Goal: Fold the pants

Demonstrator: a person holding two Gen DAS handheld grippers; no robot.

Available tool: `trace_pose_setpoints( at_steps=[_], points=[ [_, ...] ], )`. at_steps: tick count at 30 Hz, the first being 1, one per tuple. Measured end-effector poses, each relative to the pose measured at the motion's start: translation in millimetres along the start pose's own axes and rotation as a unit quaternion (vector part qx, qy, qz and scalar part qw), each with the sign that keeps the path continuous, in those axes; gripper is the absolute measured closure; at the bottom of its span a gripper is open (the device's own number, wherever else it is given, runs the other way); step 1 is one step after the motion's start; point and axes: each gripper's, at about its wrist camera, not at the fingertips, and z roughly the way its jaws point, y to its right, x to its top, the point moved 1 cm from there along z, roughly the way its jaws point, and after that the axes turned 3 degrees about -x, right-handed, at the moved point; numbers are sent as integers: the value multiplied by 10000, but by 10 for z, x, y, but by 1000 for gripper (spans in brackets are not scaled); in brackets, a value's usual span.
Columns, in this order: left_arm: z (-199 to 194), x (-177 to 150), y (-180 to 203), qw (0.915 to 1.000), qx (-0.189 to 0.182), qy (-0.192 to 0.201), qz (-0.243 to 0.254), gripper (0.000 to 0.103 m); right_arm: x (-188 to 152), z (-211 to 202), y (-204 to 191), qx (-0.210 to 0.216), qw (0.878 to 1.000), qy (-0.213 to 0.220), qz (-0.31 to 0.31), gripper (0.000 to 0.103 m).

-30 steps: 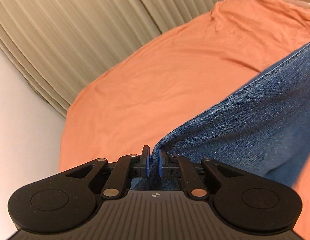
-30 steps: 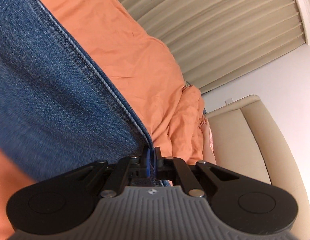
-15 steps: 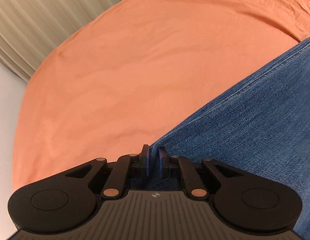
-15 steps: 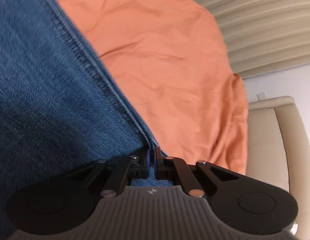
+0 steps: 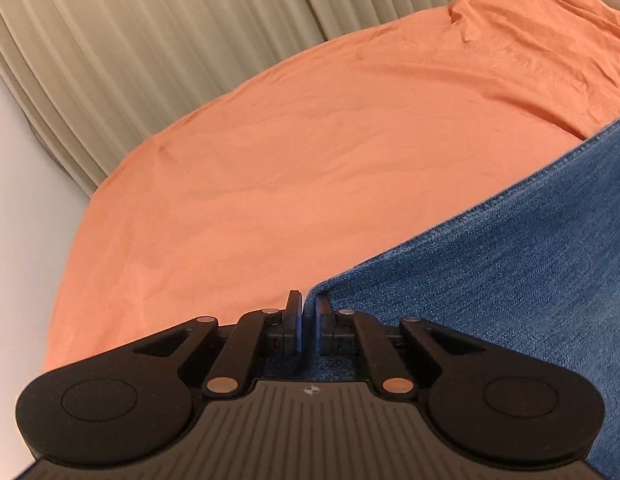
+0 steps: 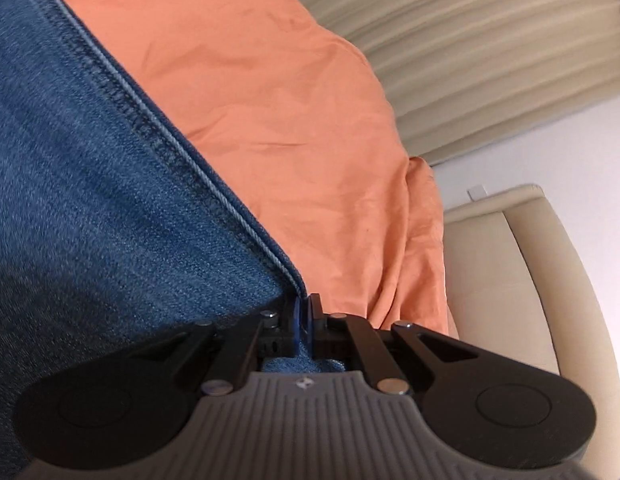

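Soft, even, shadowless light; both fisheye views bow at the edges, with dark corners and slight blur.

Left gripper (image 5: 307, 312): fingers nearly together, narrow gap, pinching denim at a corner. Right gripper (image 6: 303, 312): fingers pressed close, clamped on denim at a seamed edge.

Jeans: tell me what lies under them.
Beside the jeans, held in the left tongs and the right tongs, shows an orange sheet. It runs up to the denim's edge in both views. What lies directly beneath the denim is covered.
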Motion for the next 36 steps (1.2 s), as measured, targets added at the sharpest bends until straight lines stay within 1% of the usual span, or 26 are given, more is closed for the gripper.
trace_pose_setpoints(
  at_steps=[2,4,6,7,8,10,11,12,13,14,15,17,20,22,23,24,26,28,33,34,35,36],
  points=[
    [48,26,23,10000,57,-42,-10,97,32,15,-16,-33,10000,-21,-8,103],
    [130,20,78,9998,123,-101,88,96,81,64,-71,-60,9999,-104,-79,103],
    [253,11,105,9996,113,-255,96,96,116,119,-134,-75,9997,-168,-187,103],
    [302,-9,97,9994,115,-293,153,95,120,187,-198,14,9991,-299,-292,103],
    [333,-15,116,9993,135,-298,198,93,129,218,-231,38,9987,-338,-378,103],
    [393,-16,112,9991,136,-362,189,77,125,236,-268,48,9985,-368,-411,103],
    [414,-13,79,9991,163,-382,103,72,120,245,-293,50,9984,-386,-400,103],
    [393,-50,24,9988,221,-427,-8,55,118,254,-306,87,9985,-439,-308,101],
    [372,-62,-12,9988,265,-411,-60,47,118,254,-306,87,9985,-439,-308,97],
    [361,-50,-75,9990,261,-360,-82,45,113,253,-308,91,9984,-469,-285,88],
    [319,-55,-108,9990,257,-350,-128,41,120,227,-266,-3,9986,-474,-225,76],
    [212,-55,-195,9988,183,-379,-241,40,137,132,-167,115,9990,-435,31,66],
    [-38,-98,-309,9983,79,-427,-381,40,193,-105,-30,413,9968,-448,517,65],
    [-253,-159,-414,9978,-25,-453,-483,40,225,-292,19,682,9935,-443,800,65],
    [-366,-198,-439,9973,-30,-483,-553,40,225,-292,19,682,9935,-443,800,65],
    [-466,-235,-501,9965,-43,-540,-629,40,254,-517,26,1083,9866,-506,1113,65],
    [-623,-308,-632,9953,-32,-642,-723,40,277,-764,12,1575,9745,-616,1472,64],
    [-801,-394,-753,9938,34,-752,-815,39,306,-1017,-33,2035,9620,-666,1692,64],
    [-1157,-728,-1073,9847,-238,-1047,-1371,36,367,-1835,-349,2951,9366,-506,1818,64],
    [-1221,-797,-1124,9829,-272,-1069,-1473,35,367,-1835,-349,2951,9366,-506,1818,64],
    [-1278,-861,-1163,9809,-320,-1115,-1559,35,393,-2096,-470,3358,9222,-513,1849,65],
    [-1340,-937,-1231,9789,-379,-1148,-1649,35,407,-2208,-535,3546,9147,-532,1865,65]
  ],
)
